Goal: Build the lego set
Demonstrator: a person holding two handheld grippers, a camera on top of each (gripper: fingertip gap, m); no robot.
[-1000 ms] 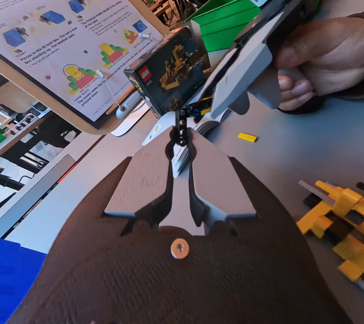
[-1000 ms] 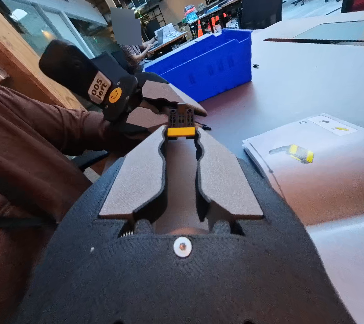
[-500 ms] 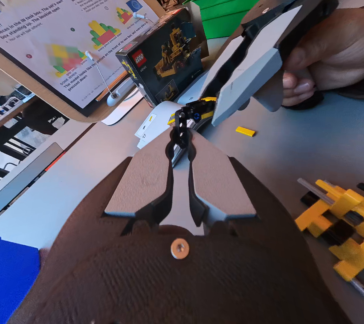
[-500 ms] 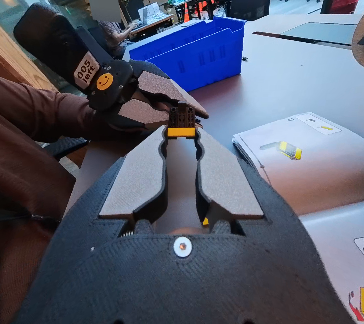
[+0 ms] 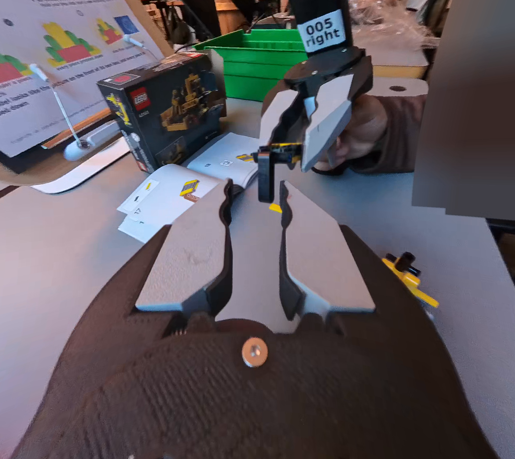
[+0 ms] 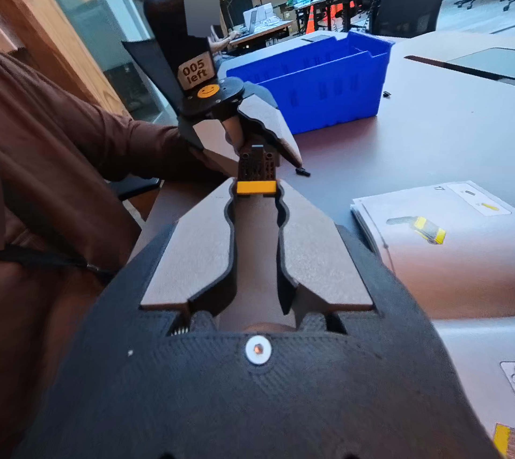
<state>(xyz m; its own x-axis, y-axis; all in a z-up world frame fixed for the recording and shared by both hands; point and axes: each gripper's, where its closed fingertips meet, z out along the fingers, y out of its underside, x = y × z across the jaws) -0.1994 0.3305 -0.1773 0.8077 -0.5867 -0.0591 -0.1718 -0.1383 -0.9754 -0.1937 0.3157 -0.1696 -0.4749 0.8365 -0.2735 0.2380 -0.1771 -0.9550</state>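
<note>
My right gripper (image 6: 256, 187) is shut on a small black and yellow lego assembly (image 6: 256, 166) and holds it above the table. In the left wrist view the right gripper (image 5: 299, 151) holds that assembly (image 5: 281, 151) level, with a black beam (image 5: 264, 175) hanging down from its end. My left gripper (image 5: 254, 186) is open, its tips on either side of the beam's lower end, apart from it. The left gripper's fingers (image 6: 267, 122) show spread just behind the assembly.
On the grey table lie an open instruction booklet (image 5: 172, 194), a yellow flat tile (image 5: 275, 207) and a partly built yellow and black model (image 5: 404, 275). The lego box (image 5: 167, 111) and a green bin (image 5: 259, 66) stand behind. A blue bin (image 6: 320, 85) stands at the left gripper's side. My left and right fingertips are right by each other.
My left gripper has opened and let go of the black beam, which now hangs from the assembly in the right gripper. Both grippers have tilted more upright.
</note>
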